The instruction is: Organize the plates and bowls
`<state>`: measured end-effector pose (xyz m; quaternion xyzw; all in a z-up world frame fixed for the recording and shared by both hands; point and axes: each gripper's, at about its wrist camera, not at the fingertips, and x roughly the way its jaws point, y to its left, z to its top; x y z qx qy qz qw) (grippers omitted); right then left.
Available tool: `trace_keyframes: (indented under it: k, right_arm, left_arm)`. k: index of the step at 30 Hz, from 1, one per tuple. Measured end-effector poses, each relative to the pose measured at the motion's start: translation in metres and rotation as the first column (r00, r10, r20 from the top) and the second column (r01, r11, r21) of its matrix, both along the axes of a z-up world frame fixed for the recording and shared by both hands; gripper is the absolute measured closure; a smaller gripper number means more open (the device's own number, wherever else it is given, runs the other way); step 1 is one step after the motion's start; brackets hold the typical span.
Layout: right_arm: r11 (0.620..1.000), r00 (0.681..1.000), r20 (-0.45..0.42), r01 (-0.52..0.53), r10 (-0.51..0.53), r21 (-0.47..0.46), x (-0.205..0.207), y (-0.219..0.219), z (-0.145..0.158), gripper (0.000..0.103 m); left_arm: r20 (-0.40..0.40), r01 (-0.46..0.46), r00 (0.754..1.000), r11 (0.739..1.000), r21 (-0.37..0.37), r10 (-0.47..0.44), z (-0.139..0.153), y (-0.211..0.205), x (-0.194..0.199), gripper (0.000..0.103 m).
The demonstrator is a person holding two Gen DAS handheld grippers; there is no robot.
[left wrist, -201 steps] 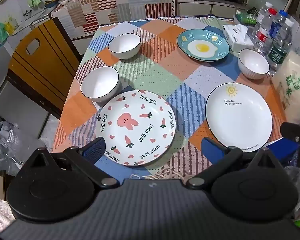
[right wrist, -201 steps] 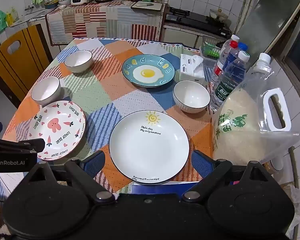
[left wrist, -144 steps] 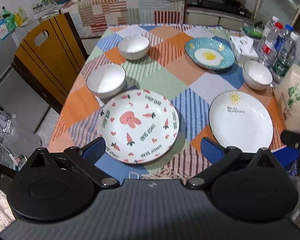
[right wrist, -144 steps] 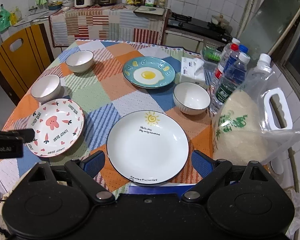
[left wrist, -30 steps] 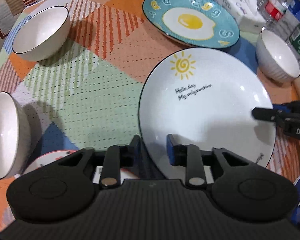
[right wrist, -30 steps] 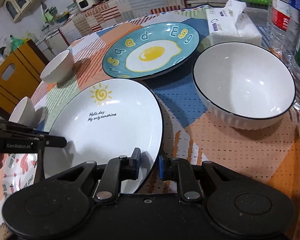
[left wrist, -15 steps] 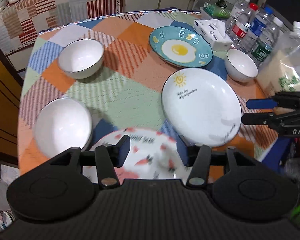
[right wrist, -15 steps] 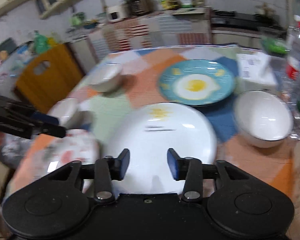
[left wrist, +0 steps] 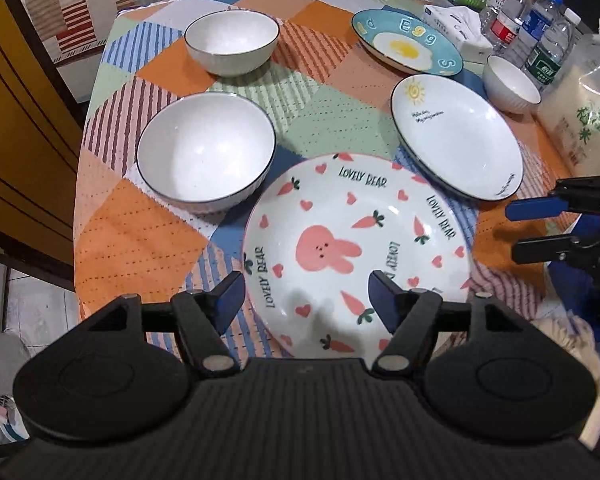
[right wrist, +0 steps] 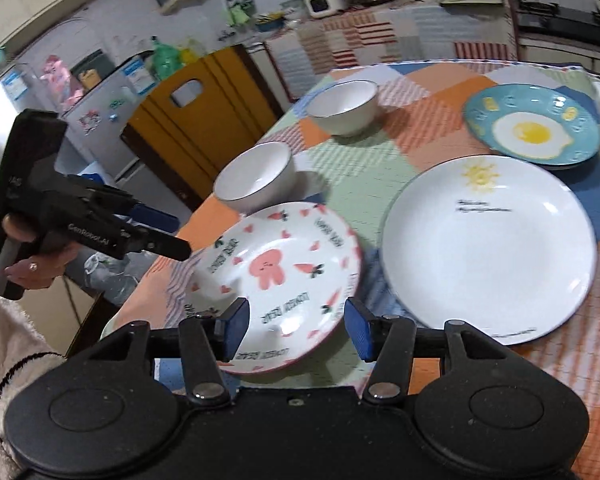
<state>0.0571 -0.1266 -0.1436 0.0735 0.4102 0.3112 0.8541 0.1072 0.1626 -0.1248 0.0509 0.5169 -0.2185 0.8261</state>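
Note:
The pink bunny plate (left wrist: 356, 248) lies flat near the table's front edge, just ahead of and below my left gripper (left wrist: 306, 300). That gripper's jaws are opening and grip nothing. The white sun plate (left wrist: 456, 136) rests to the bunny plate's right, in front of the blue egg plate (left wrist: 406, 44). Three white bowls stand apart: one near left (left wrist: 206, 156), one far left (left wrist: 232, 42), one far right (left wrist: 510, 84). My right gripper (right wrist: 296, 326) hovers over the bunny plate's (right wrist: 272, 272) near rim, its jaws opening and empty, with the sun plate (right wrist: 488, 248) to its right.
Water bottles (left wrist: 540, 36), a tissue box (left wrist: 456, 24) and a rice bag (left wrist: 584, 120) crowd the table's right side. A yellow wooden chair (right wrist: 204, 112) stands at the left edge. The left gripper (right wrist: 172, 232) is held by a hand off the table's left corner.
Both grippers were nearly shut at the sun plate's rim a second ago. They let it go, opened, and drew back and left toward the bunny plate.

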Motion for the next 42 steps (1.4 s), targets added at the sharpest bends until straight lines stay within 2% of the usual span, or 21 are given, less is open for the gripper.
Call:
trace_keyframes:
  k: [4,8,12,15,17,19,21,26,28,32,38,42]
  right_arm:
    - [0.999,1.0,0.0,-0.027,0.027,-0.035,0.007,0.011,-0.018,0.045]
    - [0.998,0.996,-0.081,0.029,-0.034,-0.058,0.025,0.013,-0.041,0.046]
    - [0.999,0.986,-0.164,0.033,-0.036,-0.022,0.034,0.015,-0.055,0.064]
    - [0.999,0.982,-0.186,0.042,-0.044,-0.012,0.035,0.019,-0.059,0.073]
    - [0.998,0.979,-0.191,0.066,-0.07,-0.024,0.037,0.022,-0.062,0.077]
    - [0.995,0.977,-0.19,0.098,-0.101,-0.027,0.038,0.023,-0.065,0.084]
    - [0.991,0.971,-0.199,0.136,-0.134,-0.006,0.038,0.022,-0.069,0.085]
    - [0.983,0.966,-0.187,0.183,-0.179,0.006,0.034,0.024,-0.072,0.086]
    - [0.984,0.966,-0.192,0.176,-0.173,-0.003,0.035,0.025,-0.07,0.085]
    - [0.99,0.972,-0.188,0.139,-0.141,-0.023,0.038,0.022,-0.065,0.084]
    - [0.993,0.972,-0.208,0.12,-0.115,0.016,0.029,0.004,-0.046,0.084]
    - [0.993,0.979,-0.168,0.12,-0.117,0.007,0.019,-0.01,-0.026,0.084]
  left_arm:
    - [0.023,0.02,1.0,1.0,0.0,-0.02,-0.018,-0.003,-0.003,0.036]
    - [-0.022,-0.016,1.0,1.0,-0.018,0.016,-0.042,0.0,0.001,0.036]
    - [-0.087,-0.105,0.991,0.99,-0.095,0.097,-0.058,0.01,0.008,0.04]
    - [-0.095,-0.148,0.986,0.983,-0.112,0.137,-0.065,0.014,0.01,0.053]
    - [-0.105,-0.164,0.983,0.982,-0.095,0.153,-0.071,0.013,0.011,0.067]
    - [-0.1,-0.168,0.982,0.983,-0.078,0.16,-0.074,0.013,0.01,0.073]
    - [-0.074,-0.167,0.984,0.984,-0.065,0.162,-0.074,0.012,0.006,0.076]
    - [-0.085,-0.243,0.968,0.968,-0.062,0.238,-0.074,0.01,0.006,0.076]
    - [-0.103,-0.264,0.961,0.963,-0.052,0.258,-0.073,0.009,0.007,0.076]
    - [-0.158,-0.29,0.948,0.953,-0.085,0.275,-0.067,0.011,0.006,0.076]
    - [-0.076,-0.277,0.96,0.956,-0.097,0.27,-0.039,-0.007,-0.019,0.076]
    - [-0.037,-0.249,0.968,0.962,-0.11,0.247,-0.021,-0.024,-0.026,0.076]
